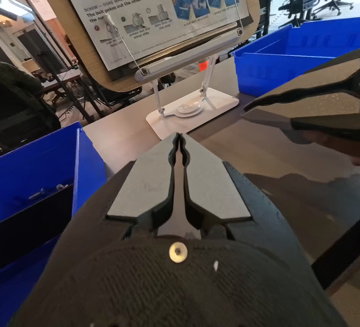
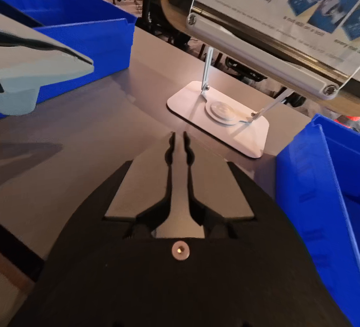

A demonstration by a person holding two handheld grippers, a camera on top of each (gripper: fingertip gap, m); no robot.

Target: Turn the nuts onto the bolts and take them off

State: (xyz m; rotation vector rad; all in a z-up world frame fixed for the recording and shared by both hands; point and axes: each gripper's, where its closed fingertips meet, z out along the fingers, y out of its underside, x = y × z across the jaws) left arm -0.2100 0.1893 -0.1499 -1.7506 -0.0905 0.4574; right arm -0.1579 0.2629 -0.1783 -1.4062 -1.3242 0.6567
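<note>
In the left wrist view, my left gripper point(image 1: 179, 135) is shut and empty, hovering over the grey table point(image 1: 124, 134). A blue bin point(image 1: 78, 163) at its left holds a few small metal bolts point(image 1: 40, 193). In the right wrist view, my right gripper point(image 2: 178, 133) is shut to a thin slit with nothing in it. The right gripper also shows at the right of the left wrist view point(image 1: 247, 110), and the left one at the left of the right wrist view point(image 2: 91, 64). I see no nuts.
A white stand point(image 1: 194, 111) point(image 2: 220, 119) at the table's back holds a wooden board with a printed instruction sheet point(image 1: 155, 12). A second blue bin point(image 1: 272, 72) point(image 2: 311, 191) sits at the right; the left bin also shows in the right wrist view point(image 2: 91, 41). Office chairs stand beyond. Some 10 centimetres of space lies between my two pairs of fingers.
</note>
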